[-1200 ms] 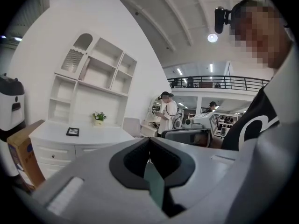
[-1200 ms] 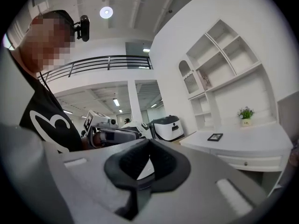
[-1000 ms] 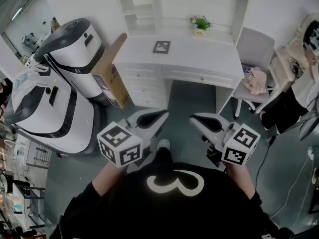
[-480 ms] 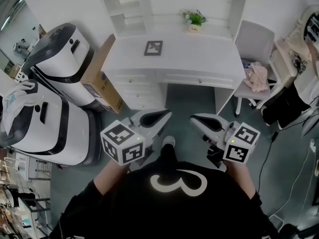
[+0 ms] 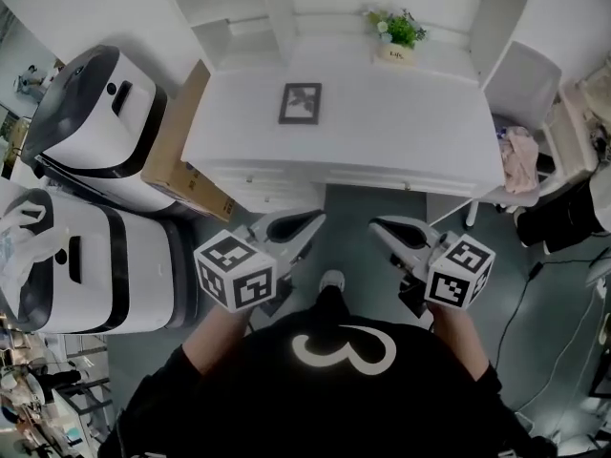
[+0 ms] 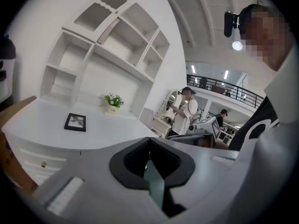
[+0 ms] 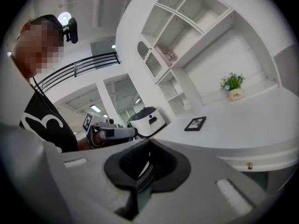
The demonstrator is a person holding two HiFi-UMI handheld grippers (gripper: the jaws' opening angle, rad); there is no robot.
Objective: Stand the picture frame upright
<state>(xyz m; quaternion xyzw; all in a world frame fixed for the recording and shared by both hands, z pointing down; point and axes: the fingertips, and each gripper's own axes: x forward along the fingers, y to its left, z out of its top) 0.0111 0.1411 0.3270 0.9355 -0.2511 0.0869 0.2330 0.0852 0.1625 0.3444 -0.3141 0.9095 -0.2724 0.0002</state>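
Left tool [image 5: 307, 223] closed; picture frame [image 5: 300, 103] indistinct

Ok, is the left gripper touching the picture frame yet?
Apart. The head view shows the left gripper over the floor, short of the desk; the picture frame lies flat on the desk, well beyond it.

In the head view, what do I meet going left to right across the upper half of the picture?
white-and-black machine → cardboard box → picture frame, lying flat → potted plant → chair
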